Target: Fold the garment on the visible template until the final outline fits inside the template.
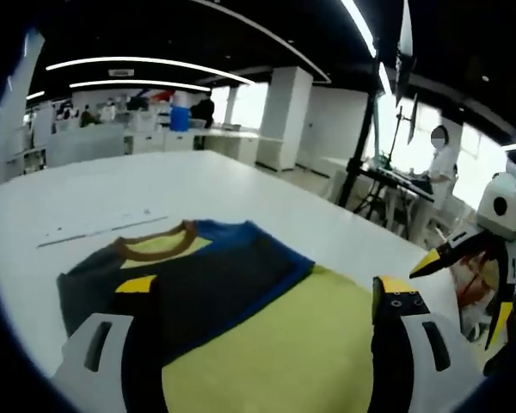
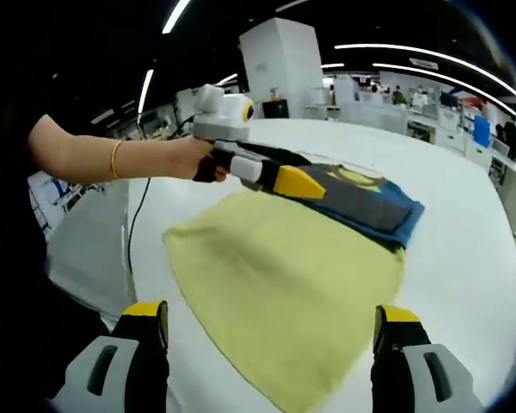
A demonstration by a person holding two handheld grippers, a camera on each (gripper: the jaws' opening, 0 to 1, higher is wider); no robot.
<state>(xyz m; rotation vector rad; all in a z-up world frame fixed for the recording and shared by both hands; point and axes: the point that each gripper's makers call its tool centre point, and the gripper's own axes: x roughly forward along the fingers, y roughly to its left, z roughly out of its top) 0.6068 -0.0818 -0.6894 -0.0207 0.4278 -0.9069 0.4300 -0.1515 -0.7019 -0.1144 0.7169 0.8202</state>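
Note:
A folded garment point(image 1: 211, 280), dark grey and blue with a brown collar and a yellow inside, lies on the white table point(image 1: 241, 181). Its near end rests against a yellow-green cloth sheet point(image 1: 301, 353). My left gripper point(image 1: 267, 292) hovers open over where the two meet, nothing between its jaws. The right gripper point(image 1: 464, 249) comes in from the right edge, off the cloth. In the right gripper view my right gripper point(image 2: 271, 318) stands open above the near part of the yellow-green sheet point(image 2: 284, 275). The left gripper point(image 2: 267, 172), held by a hand point(image 2: 185, 157), points at the garment point(image 2: 370, 202).
Faint line marks point(image 1: 103, 228) run across the table beyond the garment. A black stand point(image 1: 361, 163) and a person point(image 1: 443, 159) are past the table's right edge. A cable point(image 2: 133, 232) trails over the table's left side. Desks and pillars fill the background.

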